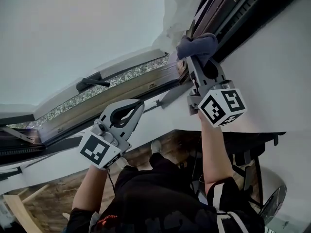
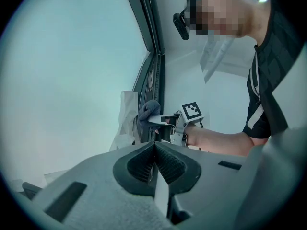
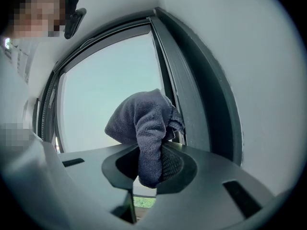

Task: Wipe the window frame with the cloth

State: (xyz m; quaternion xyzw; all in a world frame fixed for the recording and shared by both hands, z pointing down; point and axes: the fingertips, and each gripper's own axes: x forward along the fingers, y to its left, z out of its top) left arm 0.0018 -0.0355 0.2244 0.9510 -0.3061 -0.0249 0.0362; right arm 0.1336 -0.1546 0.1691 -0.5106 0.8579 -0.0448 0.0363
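**Cloth and its hold.** The cloth (image 3: 144,128), a dark terry rag, was bunched into a loose wad and lay against the window frame (image 3: 192,90), on the frame's inner edge next to the pane (image 3: 105,80). Your right gripper (image 3: 148,163) had its jaws closed on a folded tail of the cloth. The fold sat deep between the ribbed pads, and the bulk of the wad stood forward of the tips, toward the frame.

**Handling (judged).** The cloth looked light, limp and easy to compress, with nothing fragile about it. Its pile probably gave the pads good friction. A thin single layer could creep out under a dragging stroke, so a thick fold taken well back in the jaws, as here, was the sounder place to hold it. With the wad leading, fabric rather than the jaw tips would meet the frame.

**Surroundings.** A crumpled white sheet (image 1: 177,13) hung against the frame just beside the cloth, and a stroke in that direction might snag it. Your left gripper (image 1: 131,111) was held below the frame, well apart from the cloth. Its jaws were together with nothing between them, so it took no part in the grip. From these views you could not tell how firmly the wad bore on the frame.
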